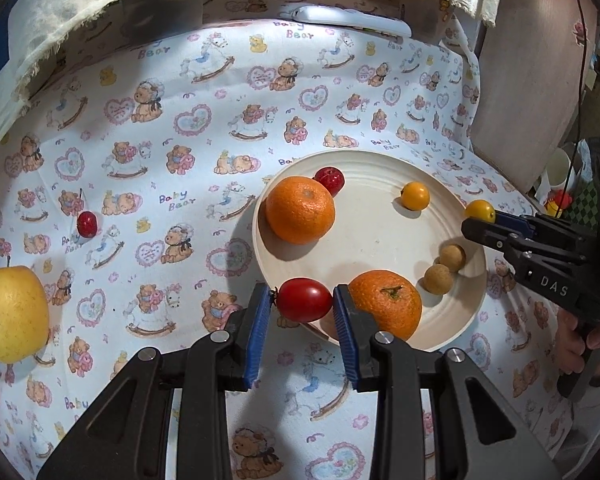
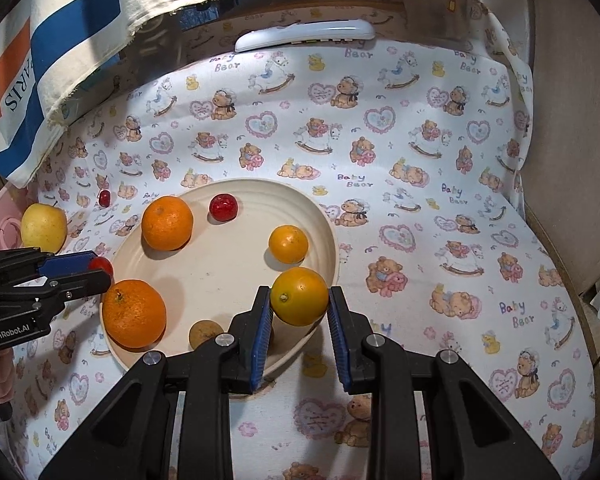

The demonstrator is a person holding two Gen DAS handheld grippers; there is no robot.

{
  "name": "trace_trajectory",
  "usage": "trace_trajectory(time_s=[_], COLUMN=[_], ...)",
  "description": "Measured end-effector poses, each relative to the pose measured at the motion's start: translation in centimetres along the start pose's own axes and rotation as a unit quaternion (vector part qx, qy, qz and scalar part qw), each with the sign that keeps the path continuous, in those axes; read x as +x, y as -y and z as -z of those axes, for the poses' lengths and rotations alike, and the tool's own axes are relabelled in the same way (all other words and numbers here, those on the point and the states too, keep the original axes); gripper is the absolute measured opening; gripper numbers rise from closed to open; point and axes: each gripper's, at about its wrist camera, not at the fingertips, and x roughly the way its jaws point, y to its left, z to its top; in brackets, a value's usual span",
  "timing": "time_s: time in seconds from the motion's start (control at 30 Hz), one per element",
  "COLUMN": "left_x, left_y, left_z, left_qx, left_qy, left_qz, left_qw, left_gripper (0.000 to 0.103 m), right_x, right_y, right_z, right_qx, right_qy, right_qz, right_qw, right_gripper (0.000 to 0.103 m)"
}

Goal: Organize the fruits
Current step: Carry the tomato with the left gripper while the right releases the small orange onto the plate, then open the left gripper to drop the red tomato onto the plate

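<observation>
1. A yellow apple (image 1: 12,314) sits near the left edge of the counter (image 1: 204,128), with a small red cherry-like fruit (image 1: 87,224) a little to its right; both lie well apart from the plate, so I judge them not yet sorted.
2. The left hand-held gripper (image 1: 303,302) is closed on a red tomato (image 1: 303,300), its blue pads pressing both ends, and holds it over the near left rim of the cream plate (image 1: 364,160) (probably to set it down inside).
3. On the plate lie a large orange (image 1: 300,210) with a small red fruit (image 1: 329,180) touching its far side, a second large orange (image 1: 386,304) at the near rim, two brown round fruits (image 1: 444,268) just beside each other, and a small yellow-orange fruit (image 1: 415,196) toward the far right; gathering everything there seems to be the point.
4. The right hand-held gripper (image 2: 299,306) is closed on another small yellow-orange fruit (image 2: 299,296), pinched between its pads above the plate's right rim, seemingly ready to be lowered in.
5. A white remote-like object (image 1: 348,20) lies along the counter's far edge, clear of the work.
</observation>
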Motion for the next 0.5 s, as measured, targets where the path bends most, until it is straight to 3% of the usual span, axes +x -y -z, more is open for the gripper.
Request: trace_trajectory(time_s=[0.5], left_x=[0.28], left_y=[-0.09], left_z=[-0.05], left_qx=[0.005], left_qy=[0.002], left_qz=[-0.002], left_qw=[1.0], left_gripper=[0.032], right_x=[-0.24], right_y=[0.01], right_z=[0.07], right_qx=[0.0], right_qy=[0.005], right_qz=[0.005], right_qw=[1.0], right_gripper=[0.029])
